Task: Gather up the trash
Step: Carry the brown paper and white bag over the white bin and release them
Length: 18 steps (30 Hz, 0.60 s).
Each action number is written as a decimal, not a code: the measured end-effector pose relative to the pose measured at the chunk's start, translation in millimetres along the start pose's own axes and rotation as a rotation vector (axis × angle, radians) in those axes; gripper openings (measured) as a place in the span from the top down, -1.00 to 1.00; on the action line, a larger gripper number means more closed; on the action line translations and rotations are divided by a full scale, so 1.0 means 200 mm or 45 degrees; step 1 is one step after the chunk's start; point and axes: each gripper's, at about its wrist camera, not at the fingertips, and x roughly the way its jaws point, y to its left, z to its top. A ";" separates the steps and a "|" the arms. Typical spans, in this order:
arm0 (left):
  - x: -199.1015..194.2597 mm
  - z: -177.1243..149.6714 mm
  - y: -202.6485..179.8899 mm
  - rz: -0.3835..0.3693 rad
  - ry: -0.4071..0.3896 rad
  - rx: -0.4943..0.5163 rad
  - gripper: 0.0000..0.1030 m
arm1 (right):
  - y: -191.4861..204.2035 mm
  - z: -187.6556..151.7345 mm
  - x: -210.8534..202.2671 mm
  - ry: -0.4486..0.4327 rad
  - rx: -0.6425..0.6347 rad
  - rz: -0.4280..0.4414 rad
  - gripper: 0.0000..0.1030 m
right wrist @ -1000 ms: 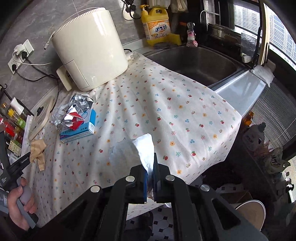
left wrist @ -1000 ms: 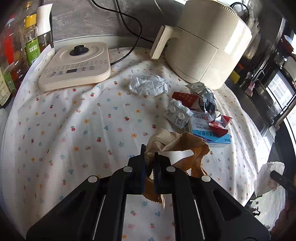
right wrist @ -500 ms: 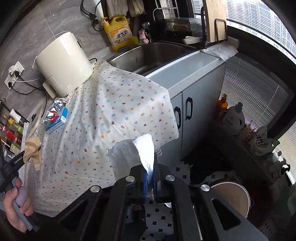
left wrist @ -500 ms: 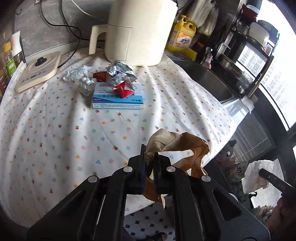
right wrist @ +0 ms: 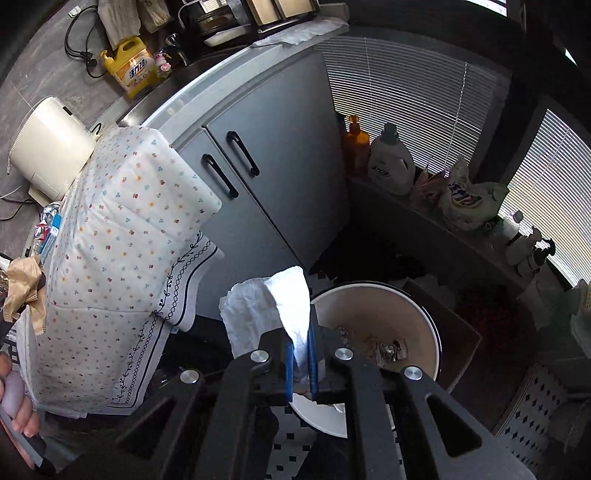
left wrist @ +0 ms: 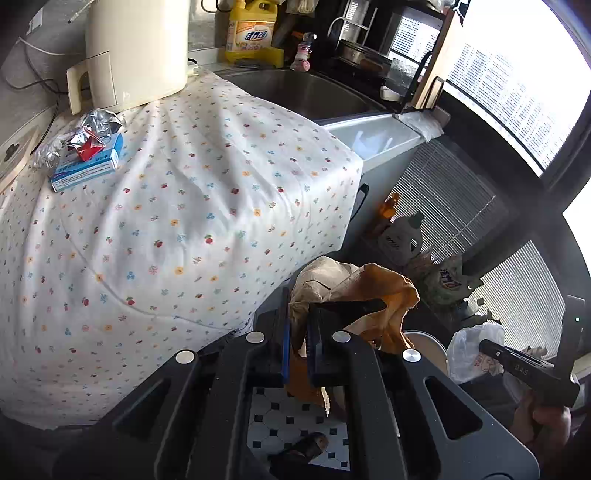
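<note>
My left gripper [left wrist: 297, 343] is shut on a crumpled brown paper bag [left wrist: 354, 291], held in the air past the counter's front edge. My right gripper [right wrist: 301, 354] is shut on a white paper tissue [right wrist: 269, 310], held just above the near rim of a round white trash bin [right wrist: 424, 317] on the floor, with scraps inside. The bin's rim also shows in the left wrist view [left wrist: 428, 341], with the tissue [left wrist: 469, 350] beside it. A blue box [left wrist: 88, 166] with red and foil wrappers [left wrist: 86, 136] lies on the floral cloth [left wrist: 177, 221].
A cream appliance [left wrist: 136, 51] stands at the back of the counter, a yellow detergent jug [left wrist: 251, 33] by the sink [left wrist: 306, 92]. Grey cabinet doors [right wrist: 266, 177] drop below the counter. Bottles and bags [right wrist: 391, 162] line a low shelf by the blinds.
Both grippers have swung right and down, off the counter toward the floor. The right gripper with the tissue has come over the bin. Both grips are unchanged.
</note>
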 end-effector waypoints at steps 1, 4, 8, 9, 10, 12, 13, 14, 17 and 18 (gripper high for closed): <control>0.01 -0.01 -0.04 -0.006 0.010 0.014 0.86 | -0.04 -0.02 0.01 0.018 0.012 -0.004 0.63; 0.04 -0.05 -0.16 -0.030 0.037 0.060 0.86 | -0.14 -0.07 -0.01 -0.002 0.055 -0.037 -0.14; 0.07 -0.11 -0.30 -0.071 0.068 0.116 0.86 | -0.24 -0.14 -0.05 0.003 0.068 -0.048 -0.14; 0.09 -0.13 -0.33 -0.082 0.080 0.128 0.86 | -0.27 -0.16 -0.05 0.002 0.075 -0.059 -0.14; 0.10 -0.15 -0.37 -0.094 0.094 0.139 0.86 | -0.29 -0.18 -0.06 0.006 0.087 -0.068 -0.14; 0.14 -0.18 -0.43 -0.120 0.121 0.162 0.86 | -0.35 -0.22 -0.09 0.009 0.120 -0.078 -0.14; 0.16 -0.20 -0.47 -0.134 0.134 0.174 0.86 | -0.38 -0.24 -0.10 0.007 0.131 -0.084 -0.14; 0.18 -0.21 -0.50 -0.149 0.149 0.186 0.86 | -0.40 -0.26 -0.12 0.005 0.141 -0.093 -0.14; 0.23 -0.27 -0.60 -0.194 0.196 0.225 0.86 | -0.48 -0.31 -0.17 -0.004 0.174 -0.123 -0.14; 0.26 -0.29 -0.64 -0.209 0.213 0.239 0.86 | -0.51 -0.33 -0.19 -0.005 0.188 -0.139 -0.17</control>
